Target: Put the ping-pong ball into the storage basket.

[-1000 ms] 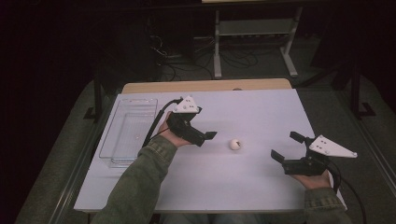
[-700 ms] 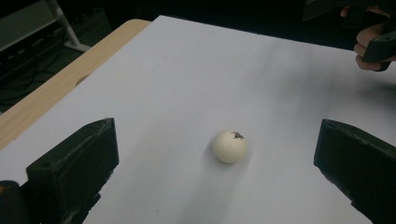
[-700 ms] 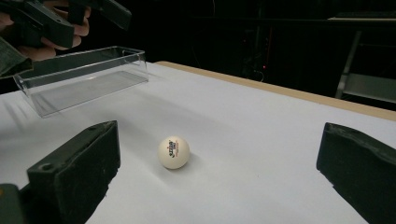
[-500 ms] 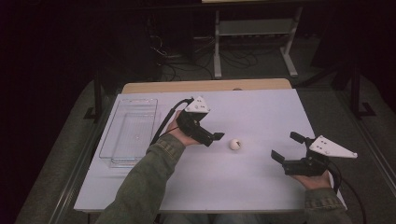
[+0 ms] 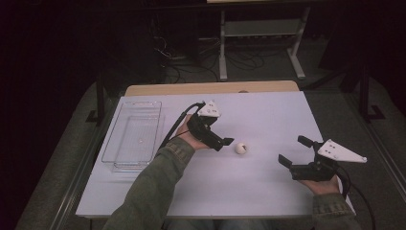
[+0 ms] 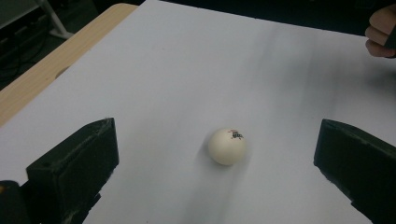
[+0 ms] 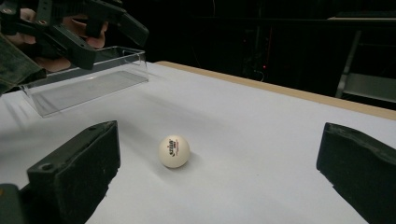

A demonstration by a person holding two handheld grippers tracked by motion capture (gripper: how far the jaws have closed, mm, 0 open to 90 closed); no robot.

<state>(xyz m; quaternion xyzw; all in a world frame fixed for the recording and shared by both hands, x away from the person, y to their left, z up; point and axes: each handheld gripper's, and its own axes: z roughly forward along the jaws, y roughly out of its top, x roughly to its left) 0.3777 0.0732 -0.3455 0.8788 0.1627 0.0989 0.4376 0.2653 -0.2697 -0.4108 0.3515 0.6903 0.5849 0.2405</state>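
Note:
A small white ball (image 5: 240, 148) with a printed mark lies on the white tabletop (image 5: 268, 115) near its middle. My left gripper (image 5: 227, 142) hovers just to the ball's left, open, its tips pointing at it. In the left gripper view the ball (image 6: 227, 146) lies a little ahead, between the two wide-spread jaws, touching neither. My right gripper (image 5: 293, 150) is held open at the right side of the table, well apart from the ball. The right gripper view has the ball (image 7: 173, 151) farther ahead on the table, with the left gripper (image 7: 112, 32) raised beyond it.
A clear plastic tray (image 5: 135, 136) sits empty at the table's left side, also seen as the tray (image 7: 88, 79) beyond the ball. A wooden edge (image 5: 210, 88) runs along the table's far side. Metal frame legs (image 5: 261, 43) stand on the dark floor behind.
My left gripper has moved right and slightly forward, closing in on the ball. The right gripper and the ball have stayed put.

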